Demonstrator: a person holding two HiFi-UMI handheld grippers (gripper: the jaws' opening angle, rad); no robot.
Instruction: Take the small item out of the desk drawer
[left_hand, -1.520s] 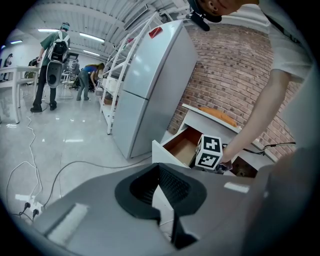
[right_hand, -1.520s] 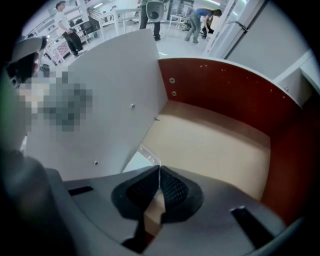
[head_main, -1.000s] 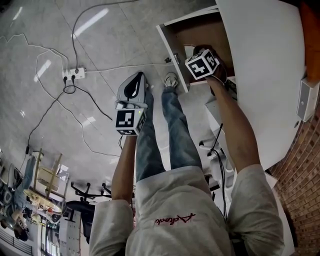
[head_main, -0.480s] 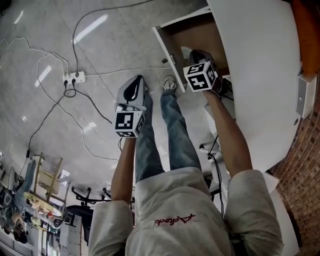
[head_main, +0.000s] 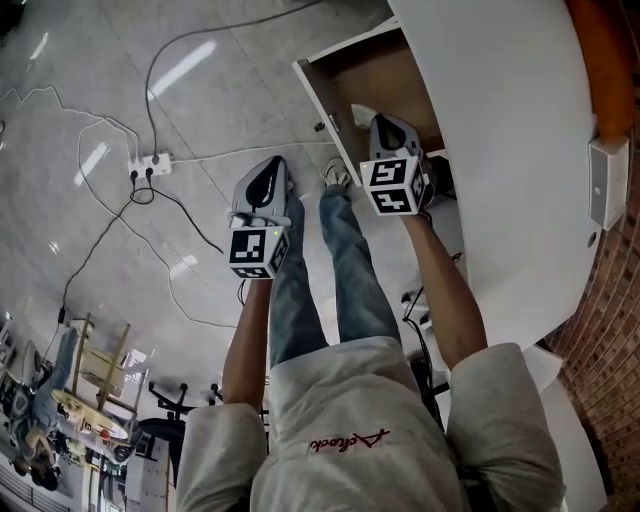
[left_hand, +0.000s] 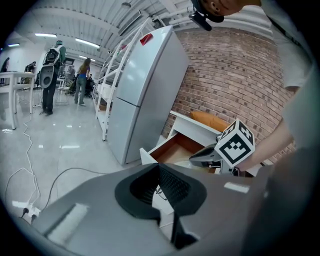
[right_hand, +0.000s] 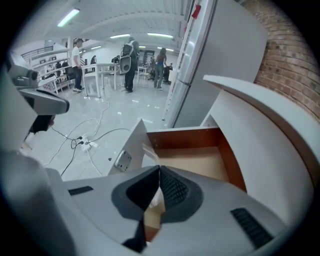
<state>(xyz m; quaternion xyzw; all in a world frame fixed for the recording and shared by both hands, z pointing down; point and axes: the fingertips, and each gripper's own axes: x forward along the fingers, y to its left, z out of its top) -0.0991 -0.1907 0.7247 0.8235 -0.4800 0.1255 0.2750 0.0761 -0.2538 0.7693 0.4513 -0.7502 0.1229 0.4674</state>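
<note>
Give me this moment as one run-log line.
right gripper: shut on small pale item | above open drawer | left gripper: shut, empty

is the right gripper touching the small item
Touching: the right gripper view shows the right gripper with its fingers closed on the pale small item.

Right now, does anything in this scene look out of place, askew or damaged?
Nothing looks damaged or spilled. The desk drawer stands pulled open, with the right tongs shut on a small pale item over it. The only untidy thing is the loose cables trailing across the floor from a power strip.
</note>
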